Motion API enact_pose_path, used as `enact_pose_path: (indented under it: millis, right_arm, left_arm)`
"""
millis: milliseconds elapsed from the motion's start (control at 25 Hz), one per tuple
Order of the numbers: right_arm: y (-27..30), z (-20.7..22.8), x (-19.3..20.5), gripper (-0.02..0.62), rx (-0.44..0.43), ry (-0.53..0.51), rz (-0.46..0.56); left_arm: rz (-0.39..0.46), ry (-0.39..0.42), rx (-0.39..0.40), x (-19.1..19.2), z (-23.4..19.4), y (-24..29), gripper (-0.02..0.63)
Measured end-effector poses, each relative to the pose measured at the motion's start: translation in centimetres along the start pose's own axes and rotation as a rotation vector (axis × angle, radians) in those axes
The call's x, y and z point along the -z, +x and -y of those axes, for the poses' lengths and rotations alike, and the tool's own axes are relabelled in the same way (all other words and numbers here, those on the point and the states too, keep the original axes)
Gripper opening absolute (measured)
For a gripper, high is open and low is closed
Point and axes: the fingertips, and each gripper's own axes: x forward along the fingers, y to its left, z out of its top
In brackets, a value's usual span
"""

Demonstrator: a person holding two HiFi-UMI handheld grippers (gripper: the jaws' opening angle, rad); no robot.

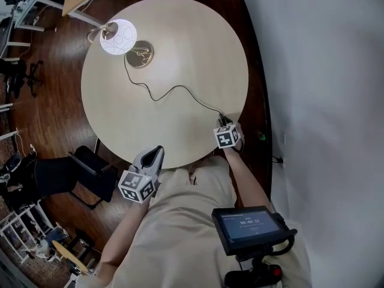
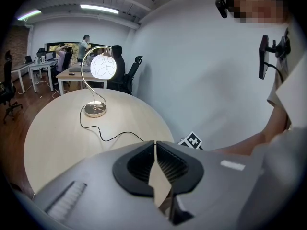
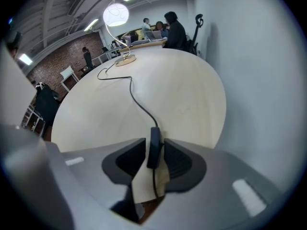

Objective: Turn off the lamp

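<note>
A: The right gripper (image 3: pixel 154 143) has its dark pads closed on the cord switch (image 3: pixel 154 151), a slim black block standing upright between them. The picture is soft there, but both pads seem to touch its sides. The left gripper (image 2: pixel 155 143) has its jaws pressed together with nothing between them.

B: Does the head view show that pinch?

A: No. There the marker cube (image 1: pixel 227 137) covers the right gripper's tips at the near rim of the table (image 1: pixel 198 35). Only the cord (image 1: pixel 174 89) running in under it shows. The left gripper sits at the same rim, well apart from the right one.

B: And the lamp (image 1: pixel 119 37)?

A: It stands at the far left of the round, pale table. Its globe shade is lit above a curved stem and a round metal base. The cord snakes from the base across the bare top to the switch.

B: And the room?

A: It has a dark wood floor (image 1: pixel 54 107) and a white wall (image 1: pixel 324 71) close on the right. Both gripper views show desks (image 2: pixel 76 73), office chairs and people beyond the lamp. Only the right gripper view shows the brick wall (image 3: pixel 62 61).
</note>
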Motion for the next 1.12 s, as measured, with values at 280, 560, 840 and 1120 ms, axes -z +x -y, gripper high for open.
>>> enact_pose_path:
  millis: [280,560,840,1120]
  right_arm:
    - [0.5,0.4,-0.4,0.100,0.029,-0.007,-0.012]
    - [0.7,0.5,-0.4,0.092,0.065,-0.025,-0.028]
    - [0.5,0.5,-0.2,0.091,0.073,-0.045,-0.048]
    - [0.9,0.5,-1.2,0.069,0.066,-0.063,-0.086]
  left_arm:
    - [-0.001,-0.013,-0.011,0.5,-0.4,-0.5,0.000]
    - [0.005,-0.010,-0.014,0.6,-0.6,-0.8,0.000]
    - [0.020,-0.010,-0.022,0.2,-0.3,-1.5,0.000]
    - [0.032,-0.002,-0.029,0.3,-0.6,-1.8,0.000]
